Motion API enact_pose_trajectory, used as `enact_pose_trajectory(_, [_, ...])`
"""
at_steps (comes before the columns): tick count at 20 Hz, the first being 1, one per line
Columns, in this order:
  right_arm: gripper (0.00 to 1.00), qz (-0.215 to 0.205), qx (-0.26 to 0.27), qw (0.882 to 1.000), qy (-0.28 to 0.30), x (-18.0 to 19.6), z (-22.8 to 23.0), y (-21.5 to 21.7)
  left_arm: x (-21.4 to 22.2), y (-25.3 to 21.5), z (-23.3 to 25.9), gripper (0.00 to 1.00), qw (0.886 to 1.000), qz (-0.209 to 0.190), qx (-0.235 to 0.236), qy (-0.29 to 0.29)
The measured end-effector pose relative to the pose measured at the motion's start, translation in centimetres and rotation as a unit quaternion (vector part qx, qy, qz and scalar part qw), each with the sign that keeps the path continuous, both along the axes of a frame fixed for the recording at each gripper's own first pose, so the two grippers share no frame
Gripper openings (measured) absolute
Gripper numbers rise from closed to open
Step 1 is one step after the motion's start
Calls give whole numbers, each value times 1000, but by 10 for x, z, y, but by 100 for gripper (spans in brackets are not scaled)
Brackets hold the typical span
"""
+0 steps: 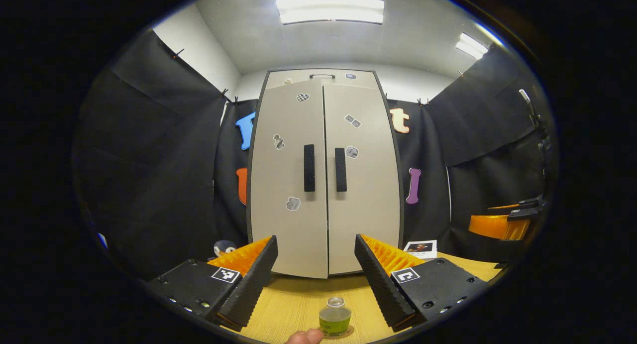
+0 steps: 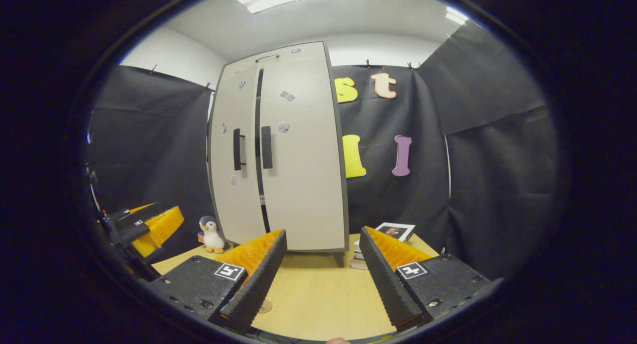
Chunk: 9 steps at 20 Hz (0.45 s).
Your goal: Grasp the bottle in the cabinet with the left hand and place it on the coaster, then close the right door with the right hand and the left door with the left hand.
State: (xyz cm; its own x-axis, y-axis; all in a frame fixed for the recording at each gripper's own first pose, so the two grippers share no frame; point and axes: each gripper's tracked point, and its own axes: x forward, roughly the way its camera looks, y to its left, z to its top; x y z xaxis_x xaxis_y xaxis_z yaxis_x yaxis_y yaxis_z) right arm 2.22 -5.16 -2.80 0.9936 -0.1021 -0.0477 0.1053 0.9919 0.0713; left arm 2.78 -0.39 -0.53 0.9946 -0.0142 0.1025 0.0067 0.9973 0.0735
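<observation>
Both claws, left claw (image 1: 314, 279) and right claw (image 2: 322, 274), released and empty since bottle (image 1: 335, 316) sits on coaster (image 1: 348, 332) at table's (image 1: 293, 304) near edge, cabinet (image 1: 326, 174) doors look shut.

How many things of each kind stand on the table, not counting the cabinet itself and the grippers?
Bottle: 1, on its coaster
Coaster: 1
Toy penguin: 1
Framed picture: 1, on the books
Pile of books: 1, number of books unclear
Total: 5
</observation>
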Motion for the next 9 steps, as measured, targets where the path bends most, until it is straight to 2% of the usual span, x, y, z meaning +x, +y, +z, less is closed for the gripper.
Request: enact_pose_trajectory(9, [96, -6, 3, 1000, -4, -3, 1, -6, 2, -6, 0, 94, 1000, -8, -1, -2])
